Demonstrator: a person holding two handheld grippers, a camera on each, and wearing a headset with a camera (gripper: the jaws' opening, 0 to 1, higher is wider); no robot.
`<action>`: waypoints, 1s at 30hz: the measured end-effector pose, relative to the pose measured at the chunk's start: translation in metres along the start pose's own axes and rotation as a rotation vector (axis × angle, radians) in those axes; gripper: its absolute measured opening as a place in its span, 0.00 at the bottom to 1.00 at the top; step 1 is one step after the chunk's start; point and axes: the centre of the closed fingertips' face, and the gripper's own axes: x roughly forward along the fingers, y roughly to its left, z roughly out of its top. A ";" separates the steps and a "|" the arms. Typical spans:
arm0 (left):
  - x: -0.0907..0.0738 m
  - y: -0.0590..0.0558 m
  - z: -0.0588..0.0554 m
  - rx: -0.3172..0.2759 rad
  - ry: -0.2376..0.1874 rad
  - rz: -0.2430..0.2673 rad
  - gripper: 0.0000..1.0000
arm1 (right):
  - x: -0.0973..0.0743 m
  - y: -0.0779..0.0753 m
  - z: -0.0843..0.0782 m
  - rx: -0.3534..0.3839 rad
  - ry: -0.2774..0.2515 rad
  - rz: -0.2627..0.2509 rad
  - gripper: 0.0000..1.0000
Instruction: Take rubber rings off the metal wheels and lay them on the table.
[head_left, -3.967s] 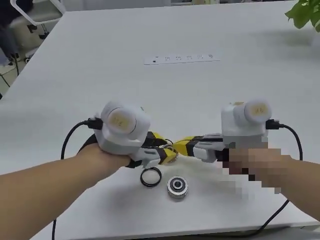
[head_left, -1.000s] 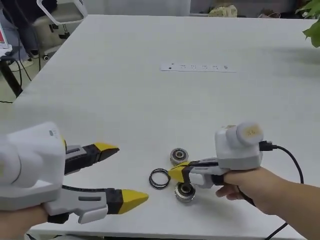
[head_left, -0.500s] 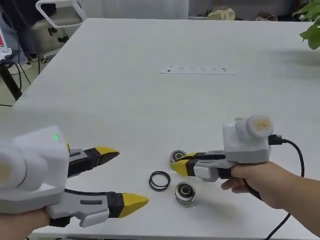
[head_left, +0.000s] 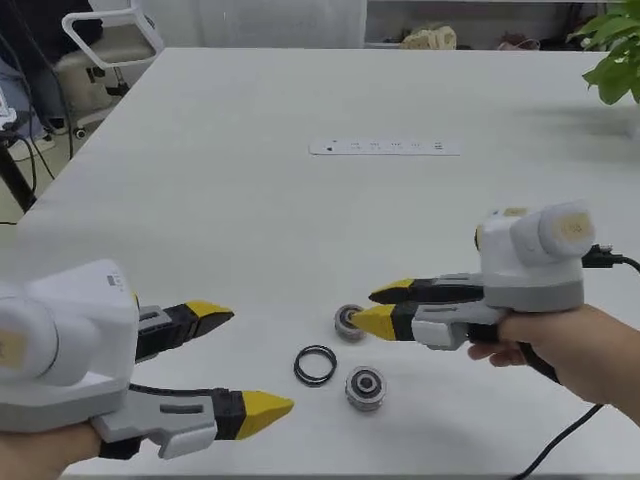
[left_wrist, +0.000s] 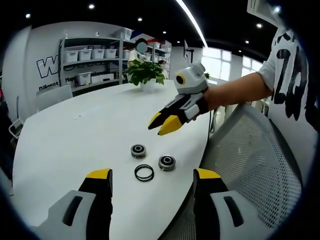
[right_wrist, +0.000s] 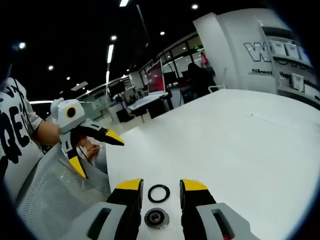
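The left gripper (head_left: 235, 360) is closest to the person. Its fingers are spread wide and grasp nothing. Ahead of its fingertips, on the white worktop (head_left: 250, 200), lies one metal wheel (head_left: 365, 386). Just beside it is a loose rubber ring (head_left: 315, 364), flat and already off. A little farther is the second wheel (head_left: 348, 322), almost at the lower fingertip of the right gripper (head_left: 380, 307). The right fingers are parted only a little and are empty. In the right gripper view this wheel (right_wrist: 156, 218) sits between them, with the ring (right_wrist: 159, 193) beyond the tips.

Its rim looks darker in the left gripper view (left_wrist: 138, 150), so I judge it may still wear its ring, but it is too small to be sure. To do the step well, the right fingers should clench on the metal sides, not on the rubber. The left fingers should then narrow and catch only the rubber edge, without pushing the loose ring. Far beyond both fingers lies a socket strip (head_left: 385, 147).
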 end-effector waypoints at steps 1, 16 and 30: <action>0.000 0.000 0.000 0.003 0.002 0.000 0.64 | -0.004 0.002 0.002 -0.006 -0.003 -0.004 0.29; 0.002 0.000 -0.001 0.027 0.019 0.001 0.64 | -0.042 0.009 -0.025 -0.140 0.104 -0.078 0.39; -0.008 -0.002 0.009 0.014 0.011 0.015 0.66 | -0.074 0.012 -0.030 -0.135 0.094 -0.138 0.46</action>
